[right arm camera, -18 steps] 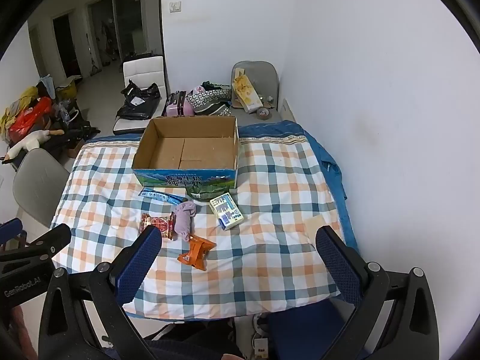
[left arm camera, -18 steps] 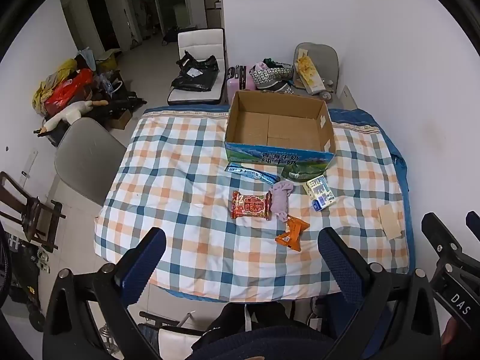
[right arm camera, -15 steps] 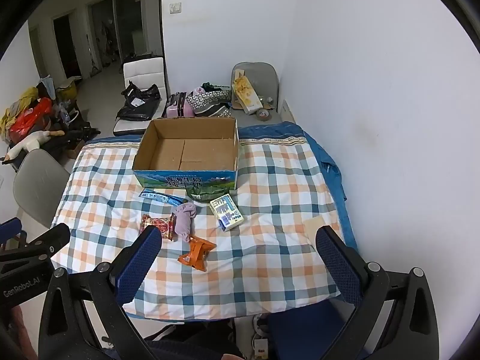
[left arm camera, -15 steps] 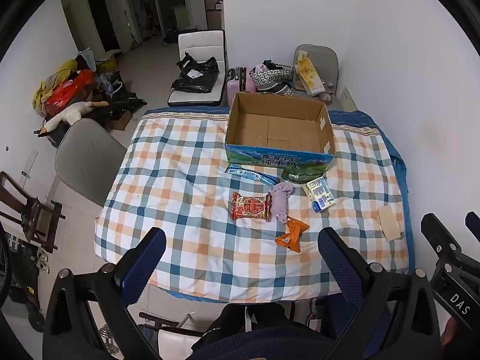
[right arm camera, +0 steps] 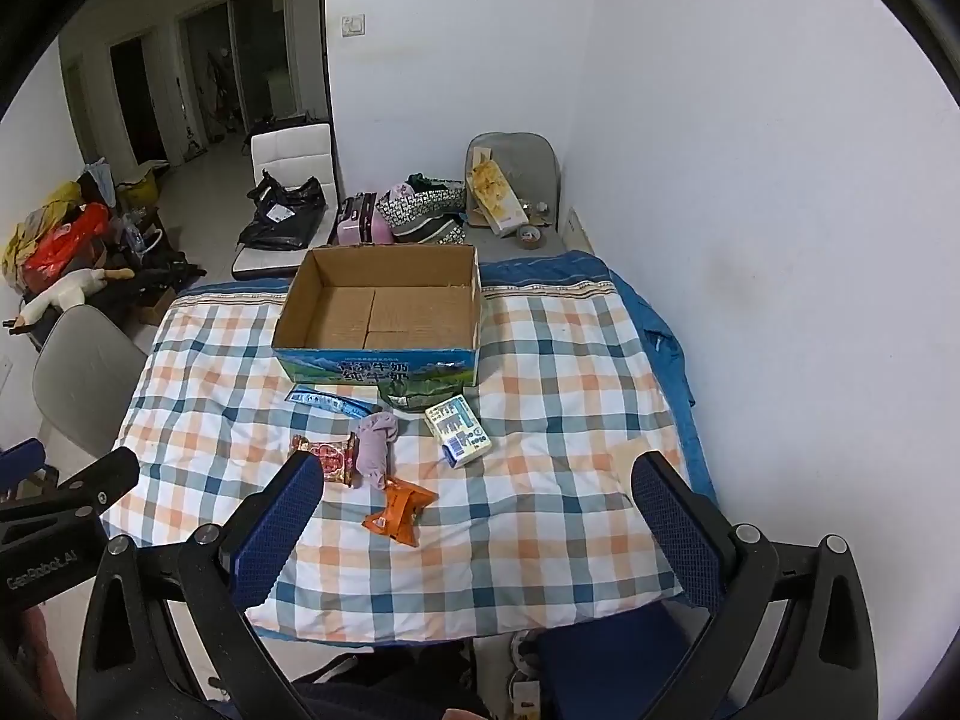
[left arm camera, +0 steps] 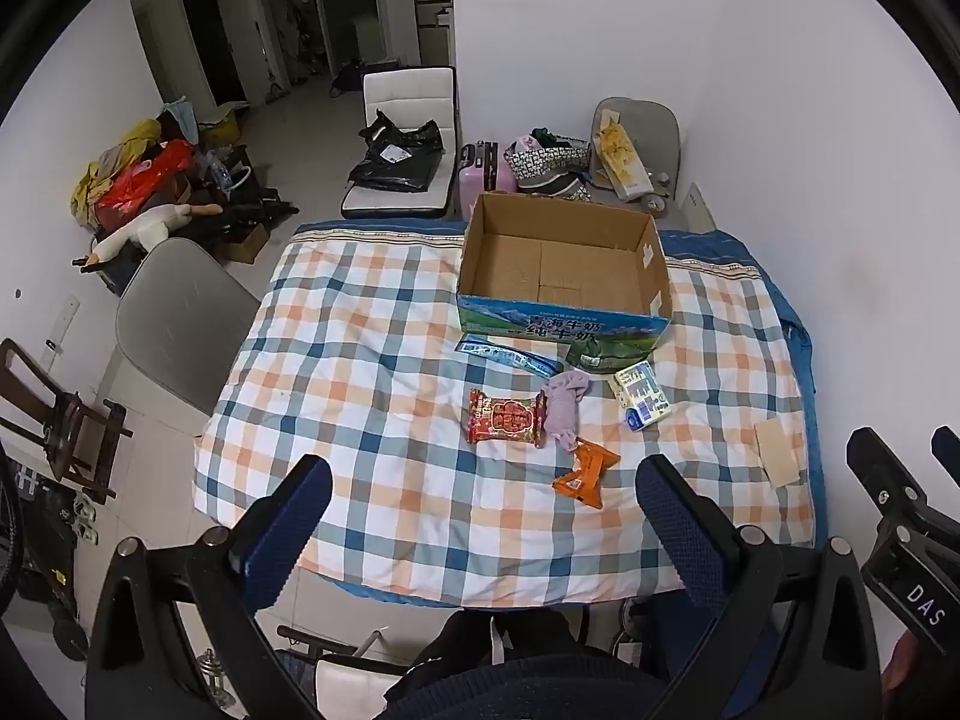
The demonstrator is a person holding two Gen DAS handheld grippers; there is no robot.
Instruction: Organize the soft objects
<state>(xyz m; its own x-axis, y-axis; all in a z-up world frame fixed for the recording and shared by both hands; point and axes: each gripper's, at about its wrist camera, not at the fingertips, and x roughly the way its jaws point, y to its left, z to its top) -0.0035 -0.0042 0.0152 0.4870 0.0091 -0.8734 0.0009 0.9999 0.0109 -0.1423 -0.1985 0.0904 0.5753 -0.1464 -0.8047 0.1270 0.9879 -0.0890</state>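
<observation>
Nothing shifted since the earlier frames: both tools poised above the table's near edge, nothing picked yet.

Left gripper (left arm camera: 480, 516) and right gripper (right arm camera: 474, 510) spread wide and empty, angled down at the soft items: red snack pack (left arm camera: 505, 425), purple sock (left arm camera: 564, 403), orange packet (left arm camera: 585, 473), clustered just before the empty cardboard box (left arm camera: 561, 324), likely staged for loading. Tan card (left arm camera: 777, 461) clear only from the left view; tape roll (right arm camera: 531, 235) clearest from the right.

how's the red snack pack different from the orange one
The red snack pack lies flat and square to the checks; the orange snack pack is crumpled and skewed. The red one touches the purple sock along its side and sits farther in; the orange sits nearest the table's front edge. Both lie outside the box.
</observation>
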